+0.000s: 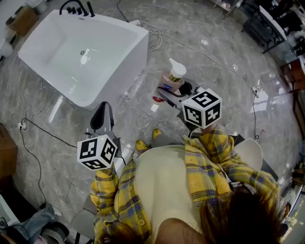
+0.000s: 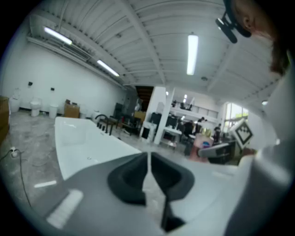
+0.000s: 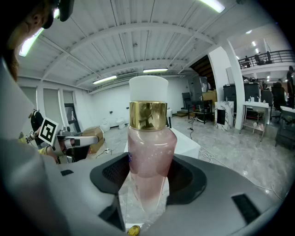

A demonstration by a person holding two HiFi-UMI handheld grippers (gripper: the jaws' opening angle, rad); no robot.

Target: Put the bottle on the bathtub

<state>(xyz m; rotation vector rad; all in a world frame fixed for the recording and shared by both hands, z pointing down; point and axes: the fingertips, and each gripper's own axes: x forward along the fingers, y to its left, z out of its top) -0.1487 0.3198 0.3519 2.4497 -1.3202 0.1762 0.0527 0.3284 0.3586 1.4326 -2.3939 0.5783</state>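
A pink bottle [image 1: 172, 76] with a gold collar and white cap stands upright between the jaws of my right gripper [image 1: 174, 88], which is shut on its body. In the right gripper view the bottle [image 3: 150, 152] fills the middle, with both pads against its sides. The white bathtub [image 1: 129, 62] stands on the floor at the upper left, to the left of the bottle and apart from it. My left gripper [image 1: 103, 108] hovers near the tub's front corner, shut with nothing in it. In the left gripper view the bathtub [image 2: 87, 138] lies ahead on the left.
A black faucet [image 1: 76, 7] sits on the tub's far rim. Cables [image 1: 157, 35] trail over the marble floor behind the tub. A cardboard box [image 1: 21, 19] is at the upper left and black racks [image 1: 267, 24] at the upper right.
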